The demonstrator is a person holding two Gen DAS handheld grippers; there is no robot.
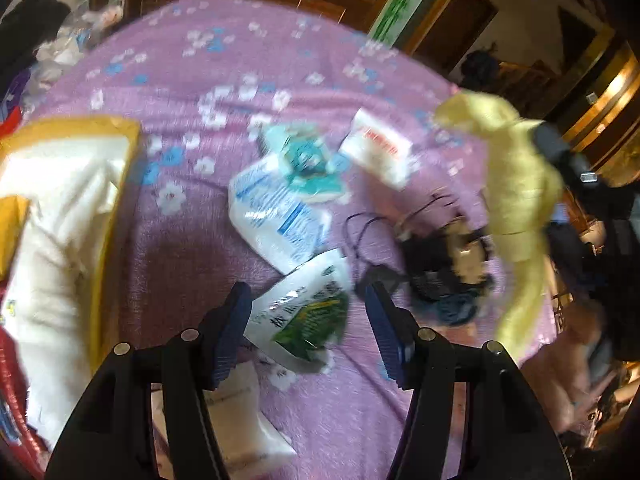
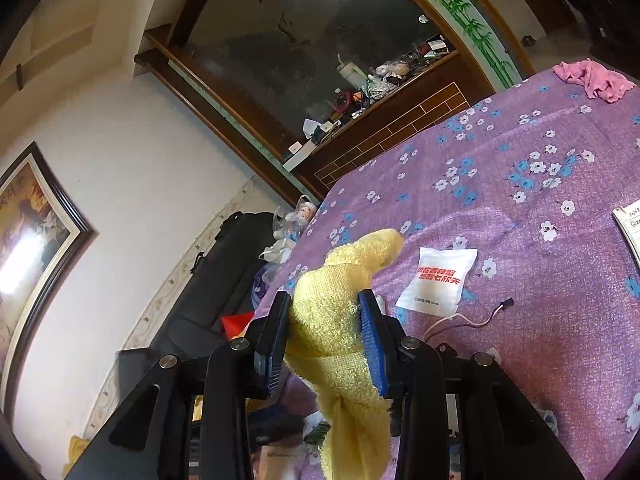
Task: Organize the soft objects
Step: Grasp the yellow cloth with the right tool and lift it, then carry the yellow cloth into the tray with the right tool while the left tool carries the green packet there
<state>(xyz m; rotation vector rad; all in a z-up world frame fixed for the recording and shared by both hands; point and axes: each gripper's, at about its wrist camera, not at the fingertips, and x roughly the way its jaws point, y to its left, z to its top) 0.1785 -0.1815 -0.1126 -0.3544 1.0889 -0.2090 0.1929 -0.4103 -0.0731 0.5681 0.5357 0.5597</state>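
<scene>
My right gripper [image 2: 326,312] is shut on a yellow towel [image 2: 340,320] and holds it up above the purple flowered bedspread [image 2: 520,200]; the towel hangs down below the jaws. In the left wrist view the same towel [image 1: 516,200] hangs at the right, held by the right gripper [image 1: 560,152]. My left gripper [image 1: 308,300] is open and empty, hovering over a white and green packet [image 1: 304,320] on the bedspread [image 1: 200,72]. A pink cloth [image 2: 596,78] lies at the bed's far corner.
On the bed lie a white and blue bag [image 1: 276,216], a teal packet [image 1: 308,164], a white packet with red print [image 1: 380,148] [image 2: 438,280], black cables [image 1: 440,248] and a large white and yellow sack [image 1: 60,220]. A wooden headboard shelf [image 2: 380,120] holds clutter.
</scene>
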